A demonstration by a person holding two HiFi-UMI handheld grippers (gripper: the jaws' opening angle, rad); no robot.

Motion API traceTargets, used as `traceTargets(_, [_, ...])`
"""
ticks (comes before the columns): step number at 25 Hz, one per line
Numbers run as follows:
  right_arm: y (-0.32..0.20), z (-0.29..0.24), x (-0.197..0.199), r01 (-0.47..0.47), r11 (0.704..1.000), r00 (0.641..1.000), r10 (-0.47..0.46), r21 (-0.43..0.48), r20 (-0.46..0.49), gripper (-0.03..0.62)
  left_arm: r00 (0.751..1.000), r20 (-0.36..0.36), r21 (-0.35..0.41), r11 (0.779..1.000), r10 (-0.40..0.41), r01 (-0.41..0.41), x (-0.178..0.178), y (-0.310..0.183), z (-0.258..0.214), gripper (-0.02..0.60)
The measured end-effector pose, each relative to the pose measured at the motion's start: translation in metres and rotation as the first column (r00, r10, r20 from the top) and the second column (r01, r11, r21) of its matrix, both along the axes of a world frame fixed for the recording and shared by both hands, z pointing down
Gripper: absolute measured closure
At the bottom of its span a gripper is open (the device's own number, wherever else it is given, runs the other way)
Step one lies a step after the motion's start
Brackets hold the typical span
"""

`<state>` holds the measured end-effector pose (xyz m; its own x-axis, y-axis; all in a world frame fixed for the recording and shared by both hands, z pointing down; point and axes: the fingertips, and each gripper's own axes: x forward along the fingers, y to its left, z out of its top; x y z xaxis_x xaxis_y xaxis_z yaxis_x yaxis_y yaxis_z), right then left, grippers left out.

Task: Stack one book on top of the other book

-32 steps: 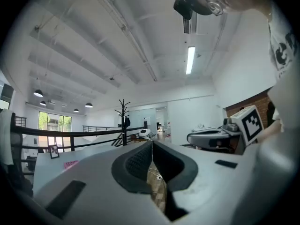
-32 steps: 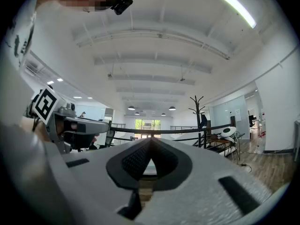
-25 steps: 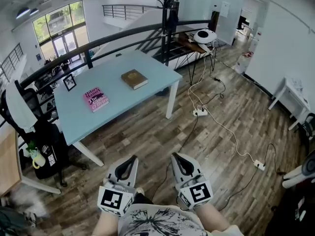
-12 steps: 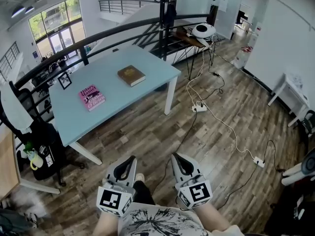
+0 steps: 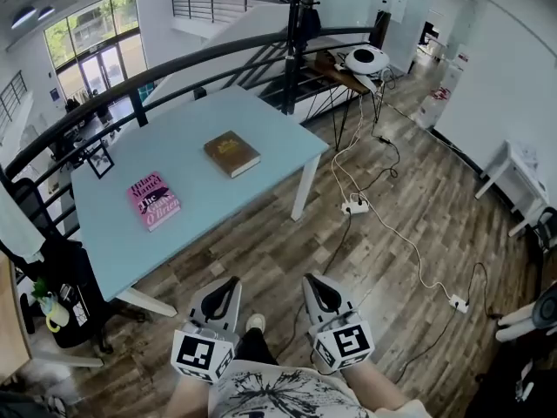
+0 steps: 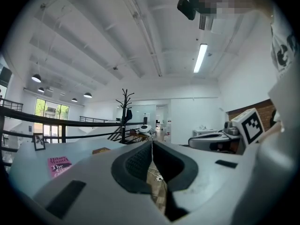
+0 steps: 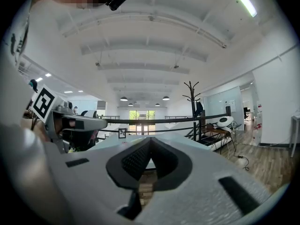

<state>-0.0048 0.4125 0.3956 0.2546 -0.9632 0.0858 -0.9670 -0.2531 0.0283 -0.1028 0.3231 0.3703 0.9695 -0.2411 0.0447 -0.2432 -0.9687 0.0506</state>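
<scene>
While the left gripper and right gripper hang with jaws closed and empty, well short of the desk, the pink paperback lies flat, left of and apart from the brown hardback; it is judged light but floppy and best pinched at the spine edge.

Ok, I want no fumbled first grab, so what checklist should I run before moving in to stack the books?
1. Both books present: the pink book and the brown book lie flat on the table. Ok.
2. Books apart, nothing on top of either. Ok.
3. Left hand-held gripper empty: ok. Its jaws are together, so it is not ready to grasp: not ok.
4. Right hand-held gripper empty: ok. Jaws together: not ok.
5. Grippers at the books: not ok. Both are over the floor, short of the table.
6. Picture frame stands apart from both books. Ok.
</scene>
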Motion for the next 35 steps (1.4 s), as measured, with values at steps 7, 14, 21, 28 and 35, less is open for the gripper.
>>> traceTargets(7, [-0.129, -0.016, 0.075, -0.010, 1.000, 1.000, 0.010, -0.002, -0.028, 0.602, 0.999, -0.035, 0.010, 1.000, 0.002, -0.001, 0.071, -0.134, -0.020, 0.568])
traceTargets(14, [-0.218, -0.011, 0.125, -0.007, 1.000, 1.000, 0.007, -0.022, 0.011, 0.603, 0.999, -0.005, -0.019, 0.999, -0.032, 0.032, 0.109, -0.220, -0.005, 0.568])
traceTargets(21, [-0.290, 0.020, 0.160, 0.079, 0.994, 0.996, -0.076, -0.070, 0.050, 0.603, 0.990, 0.025, -0.058, 0.988, -0.139, 0.140, 0.130, -0.284, 0.019, 0.568])
traceTargets(28, [-0.379, 0.036, 0.220, 0.245, 0.965, 0.969, -0.241, -0.090, 0.063, 0.603, 0.950, 0.033, -0.055, 0.949, -0.310, 0.312, 0.172, -0.351, 0.035, 0.568])
traceTargets(35, [-0.468, 0.044, 0.293, 0.415, 0.900, 0.910, -0.409, -0.133, 0.074, 0.602, 0.872, 0.022, -0.052, 0.871, -0.489, 0.489, 0.231, -0.416, 0.024, 0.568])
